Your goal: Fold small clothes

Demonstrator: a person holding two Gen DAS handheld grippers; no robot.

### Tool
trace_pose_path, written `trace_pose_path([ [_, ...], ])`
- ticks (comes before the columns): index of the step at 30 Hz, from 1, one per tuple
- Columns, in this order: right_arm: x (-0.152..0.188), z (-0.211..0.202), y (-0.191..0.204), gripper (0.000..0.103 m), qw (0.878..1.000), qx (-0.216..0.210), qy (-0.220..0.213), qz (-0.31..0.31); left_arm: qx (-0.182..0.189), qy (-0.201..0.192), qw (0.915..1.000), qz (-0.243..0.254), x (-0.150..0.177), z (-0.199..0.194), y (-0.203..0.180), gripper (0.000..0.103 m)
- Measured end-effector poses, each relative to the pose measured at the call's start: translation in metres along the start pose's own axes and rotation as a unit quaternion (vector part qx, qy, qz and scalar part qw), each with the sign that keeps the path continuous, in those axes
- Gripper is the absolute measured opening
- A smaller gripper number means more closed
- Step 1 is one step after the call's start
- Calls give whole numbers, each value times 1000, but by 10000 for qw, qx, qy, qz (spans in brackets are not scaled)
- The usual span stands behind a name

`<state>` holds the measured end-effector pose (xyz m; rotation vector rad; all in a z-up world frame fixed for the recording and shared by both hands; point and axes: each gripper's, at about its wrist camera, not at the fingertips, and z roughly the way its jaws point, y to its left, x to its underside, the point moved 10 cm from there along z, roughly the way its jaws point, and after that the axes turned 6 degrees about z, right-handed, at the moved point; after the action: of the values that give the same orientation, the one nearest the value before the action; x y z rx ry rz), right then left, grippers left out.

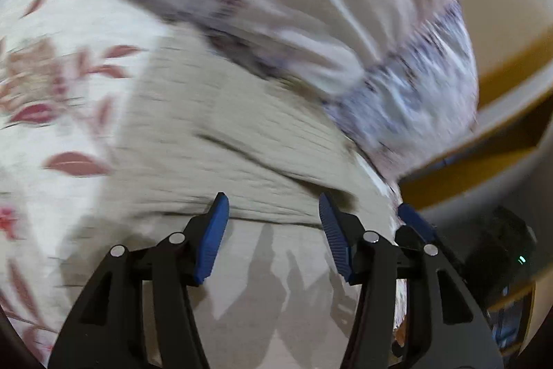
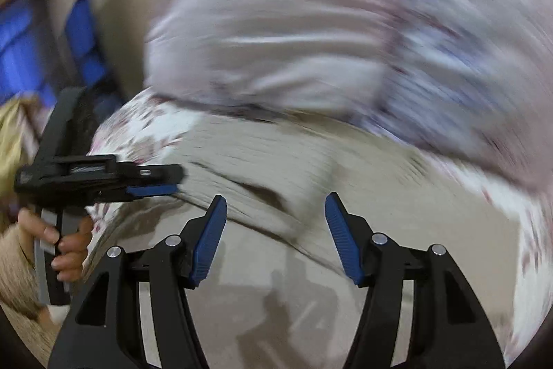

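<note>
A beige ribbed garment [image 1: 221, 134] lies spread on a white sheet with red leaf print [image 1: 52, 57]. My left gripper [image 1: 273, 199] hovers over the garment's near part, open, with nothing between its blue pads. In the right wrist view the same garment [image 2: 276, 154] fills the middle. My right gripper [image 2: 276, 199] stands open above it, also with nothing between its pads. My left gripper [image 2: 166, 182] comes in from the left edge of that view, held by a hand [image 2: 69, 244]. One blue finger [image 1: 414, 223] of the right gripper shows beside the left one. Both views are blurred.
A big pale pink and lavender patterned bundle of fabric [image 1: 276, 6] lies just beyond the garment, also in the right wrist view [image 2: 293, 40]. Yellow-brown wood [image 1: 511, 71] borders the bed at the right. Blue objects [image 2: 83, 37] stand off the bed at the left.
</note>
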<state>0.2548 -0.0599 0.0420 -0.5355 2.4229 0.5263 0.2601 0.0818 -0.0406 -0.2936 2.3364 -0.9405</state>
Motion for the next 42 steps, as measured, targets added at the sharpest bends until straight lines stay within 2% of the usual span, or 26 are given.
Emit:
trace_pose_path([
  [1,-3,13,15,57,9996,-35,64,-276,-49,-34,9998,-172,-1,-1,11,51],
  [5,-2,62,45,50,9938,153,467,-992,-164,-165,9992,-329,-5,-9,30,42],
  [10,6,106,44,50,9851,576,882,-1357,-77,-175,9991,-379,-5,-11,36,40],
  [11,7,112,44,50,9852,611,929,-1301,-73,-181,9991,-378,-5,-11,36,40],
  [12,7,115,43,44,9867,575,906,-1218,-69,-188,9991,-383,-6,-11,36,40],
  [13,5,116,43,31,9896,475,858,-1053,-60,-190,9991,-388,-5,-11,36,40],
  [14,5,112,41,26,9912,422,847,-925,-59,-187,9991,-380,-5,-11,37,40],
  [16,2,108,37,8,9936,345,796,-721,-67,-188,9992,-349,-4,-11,37,40],
  [17,0,102,34,6,9955,253,754,-514,-77,-191,9993,-327,-4,-11,38,40],
  [20,-11,79,6,5,9982,386,431,125,-121,-203,9993,-280,-3,-12,38,40],
  [23,-18,42,-37,5,9932,531,-23,1039,-129,-207,9993,-268,-3,-11,37,40],
  [25,-15,11,-67,5,9838,622,-385,1638,-123,-206,9993,-269,-3,-11,37,40],
  [26,-8,-9,-89,5,9742,725,-589,2057,-113,-207,9994,-266,-3,-11,37,40],
  [28,13,-33,-120,5,9564,767,-713,2728,-106,-206,9994,-266,-3,-11,37,40],
  [30,44,-42,-150,5,9380,854,-518,3321,-106,-201,9994,-258,-3,-10,37,40],
  [32,70,-45,-173,9,9183,735,-273,3880,-114,-185,9995,-226,-3,-10,36,40],
  [33,78,-47,-181,24,9090,668,-220,4108,-117,-178,9996,-210,-3,-10,36,40],
  [34,83,-50,-188,43,8994,607,-219,4323,-117,-171,9996,-203,-3,-9,36,40],
  [35,86,-56,-198,48,8891,566,-306,4531,-114,-167,9996,-207,-3,-9,36,40],
  [37,86,-62,-208,49,8827,622,-390,4642,-106,-162,9996,-215,-3,-9,36,40],
  [42,84,-49,-223,46,8792,716,-259,4703,-108,-150,9997,-189,-3,-9,36,40],
])
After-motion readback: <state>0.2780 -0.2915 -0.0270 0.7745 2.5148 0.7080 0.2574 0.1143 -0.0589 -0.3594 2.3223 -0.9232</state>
